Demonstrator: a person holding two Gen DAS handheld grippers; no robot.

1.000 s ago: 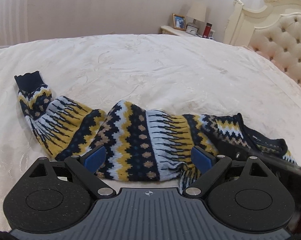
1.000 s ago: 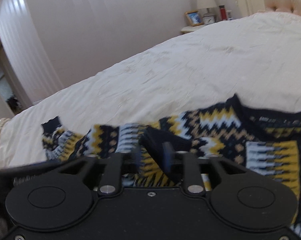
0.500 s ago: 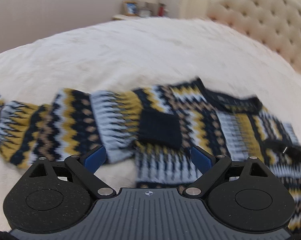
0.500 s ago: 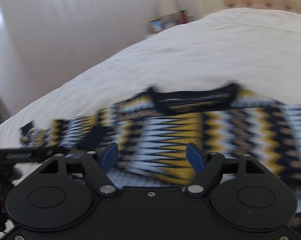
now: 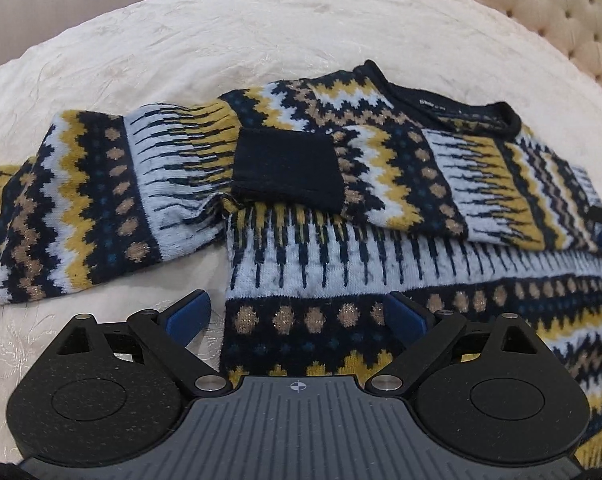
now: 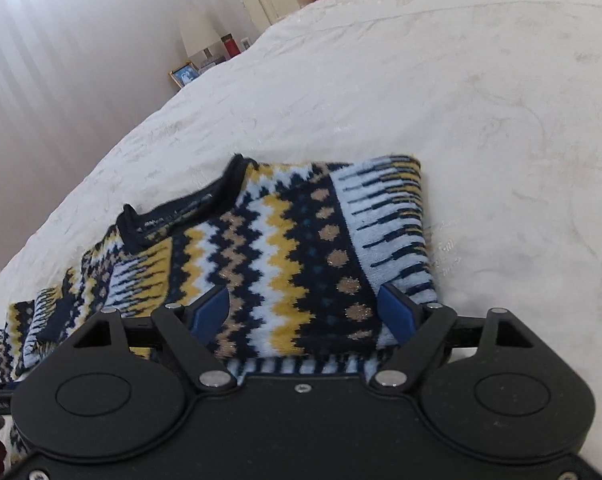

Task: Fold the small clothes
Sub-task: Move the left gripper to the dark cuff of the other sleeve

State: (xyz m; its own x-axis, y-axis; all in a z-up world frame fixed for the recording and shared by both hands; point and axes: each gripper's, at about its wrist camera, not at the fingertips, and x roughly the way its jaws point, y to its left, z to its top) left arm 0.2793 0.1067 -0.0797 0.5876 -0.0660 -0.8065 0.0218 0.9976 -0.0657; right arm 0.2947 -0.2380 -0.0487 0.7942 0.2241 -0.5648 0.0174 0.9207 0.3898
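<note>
A small knitted sweater [image 5: 381, 208] in navy, yellow, tan and pale blue zigzags lies flat on the white bedspread [image 5: 261, 28]. One sleeve is folded across the chest, its navy cuff [image 5: 287, 170] on top; the other sleeve [image 5: 81, 200] stretches left. My left gripper [image 5: 297, 316] is open, low over the sweater's left side edge. My right gripper [image 6: 305, 312] is open, low over the sweater's folded right side [image 6: 301, 248], near the navy neckline [image 6: 181, 208]. Neither holds cloth.
A tufted cream headboard [image 5: 541, 4] stands at the right of the bed. A nightstand with a photo frame [image 6: 185, 74], lamp [image 6: 199, 32] and small bottles stands beyond the bed. White bedspread [image 6: 481, 120] surrounds the sweater.
My right gripper opened and let go of the navy cuff, leaving the sleeve across the chest. Both grippers swung right along the sweater and came in lower.
</note>
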